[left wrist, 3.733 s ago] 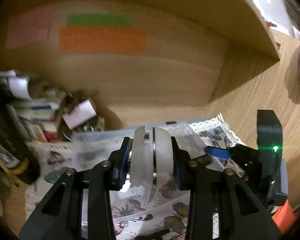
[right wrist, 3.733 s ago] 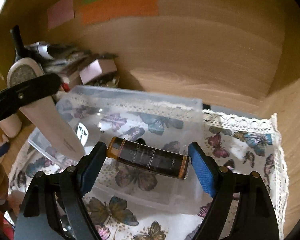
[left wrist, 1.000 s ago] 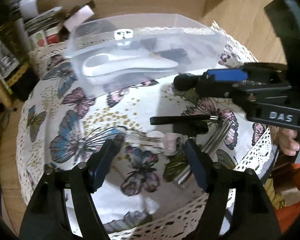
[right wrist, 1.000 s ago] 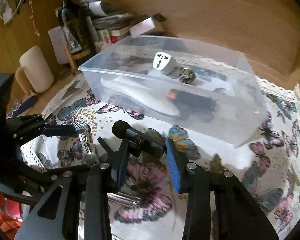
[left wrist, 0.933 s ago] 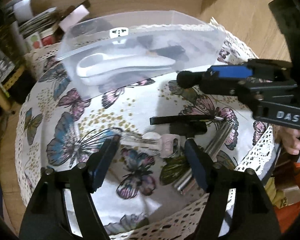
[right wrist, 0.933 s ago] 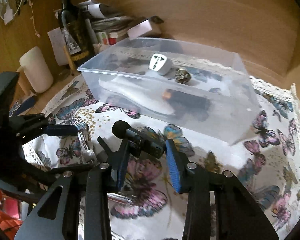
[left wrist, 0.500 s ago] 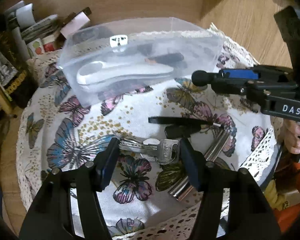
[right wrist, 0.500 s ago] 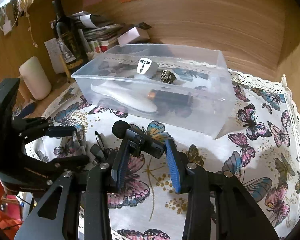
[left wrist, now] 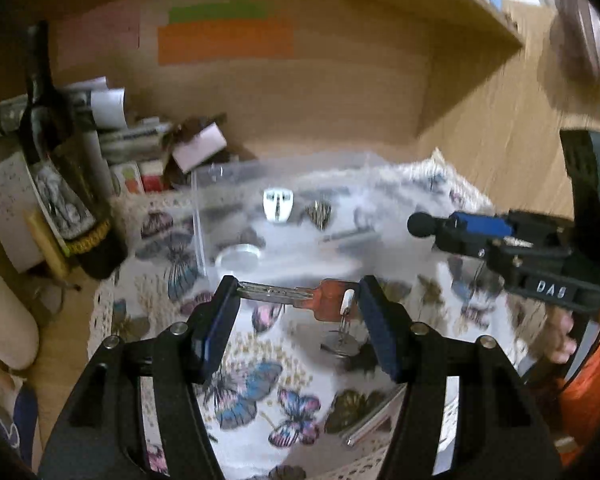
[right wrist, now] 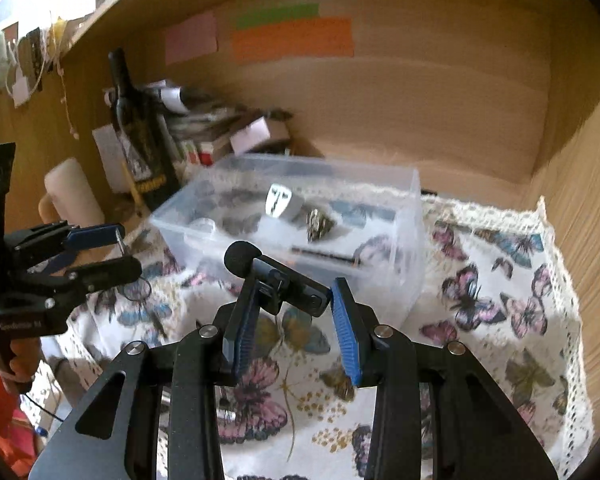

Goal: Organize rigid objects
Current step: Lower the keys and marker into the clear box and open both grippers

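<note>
My left gripper [left wrist: 296, 300] is shut on a key [left wrist: 300, 296] with a red head and a ring hanging below, held in the air above the butterfly cloth [left wrist: 260, 380], just short of the clear plastic box [left wrist: 204, 216]. My right gripper [right wrist: 292, 300] is shut on a small black microphone [right wrist: 276, 276] with a foam tip, held in front of the box [right wrist: 404, 240]. The box holds a white plug adapter [right wrist: 282, 200], a dark metal piece [right wrist: 320, 222], a dark tube [right wrist: 328, 256] and a round clear lid [left wrist: 238, 258].
A dark wine bottle [right wrist: 140, 140], a cream candle [right wrist: 74, 192], and a pile of papers and small boxes [right wrist: 220, 128] stand at the back left. Wooden walls close the back and right. A metal rod [left wrist: 370, 426] lies on the cloth near the front edge.
My left gripper closed on the key and lifted it off the cloth toward the box. My right gripper, still holding the microphone, rose and moved toward the box.
</note>
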Tool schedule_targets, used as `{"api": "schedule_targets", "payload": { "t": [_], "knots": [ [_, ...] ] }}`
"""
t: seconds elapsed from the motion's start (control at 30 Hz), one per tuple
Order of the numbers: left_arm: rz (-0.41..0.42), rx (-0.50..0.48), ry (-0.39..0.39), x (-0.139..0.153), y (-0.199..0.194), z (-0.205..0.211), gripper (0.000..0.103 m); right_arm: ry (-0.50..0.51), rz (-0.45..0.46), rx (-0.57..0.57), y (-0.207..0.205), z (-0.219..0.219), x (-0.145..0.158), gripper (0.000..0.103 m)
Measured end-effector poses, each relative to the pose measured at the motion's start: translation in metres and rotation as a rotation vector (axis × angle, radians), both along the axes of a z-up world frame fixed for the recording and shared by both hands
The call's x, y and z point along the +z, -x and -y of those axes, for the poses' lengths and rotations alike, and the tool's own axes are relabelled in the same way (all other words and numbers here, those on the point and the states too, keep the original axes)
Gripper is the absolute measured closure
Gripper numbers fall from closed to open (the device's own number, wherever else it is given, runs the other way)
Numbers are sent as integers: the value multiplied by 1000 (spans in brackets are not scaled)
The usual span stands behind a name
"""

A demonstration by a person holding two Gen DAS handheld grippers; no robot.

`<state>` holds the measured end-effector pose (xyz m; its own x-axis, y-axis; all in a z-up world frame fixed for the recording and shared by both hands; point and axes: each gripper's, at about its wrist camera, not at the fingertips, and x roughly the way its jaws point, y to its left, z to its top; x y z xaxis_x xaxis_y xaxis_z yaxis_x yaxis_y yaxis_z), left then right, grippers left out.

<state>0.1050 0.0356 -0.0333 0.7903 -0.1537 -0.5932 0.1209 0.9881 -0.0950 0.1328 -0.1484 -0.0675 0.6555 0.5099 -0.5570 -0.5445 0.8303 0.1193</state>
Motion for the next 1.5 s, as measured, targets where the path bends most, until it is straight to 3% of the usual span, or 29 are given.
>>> {"api": "schedule_targets", "payload": {
  "t": [0.23, 0.5, 0.73, 1.0, 1.4, 1.5],
  "knots": [
    [92, 16, 29, 35, -13, -3, 42, -37, 62, -13, -13, -3, 22, 70],
    [116, 63, 52, 51, -44, -12, 42, -28, 60, -30, -39, -13, 32, 70],
    [69, 112, 49, 35, -81, -20, 42, 15, -13, -40, -74, -25, 13, 70],
    [-62, 140, 75, -8, -119, -31, 42, 79, -127, -27, -111, -45, -30, 70],
    [-113, 144, 1, -35, -134, -19, 42, 117, -134, -32, -120, -60, -41, 69],
    [-121, 133, 11, -35, -135, -18, 41, 111, -136, -22, -119, -60, -39, 62]
  ]
}}
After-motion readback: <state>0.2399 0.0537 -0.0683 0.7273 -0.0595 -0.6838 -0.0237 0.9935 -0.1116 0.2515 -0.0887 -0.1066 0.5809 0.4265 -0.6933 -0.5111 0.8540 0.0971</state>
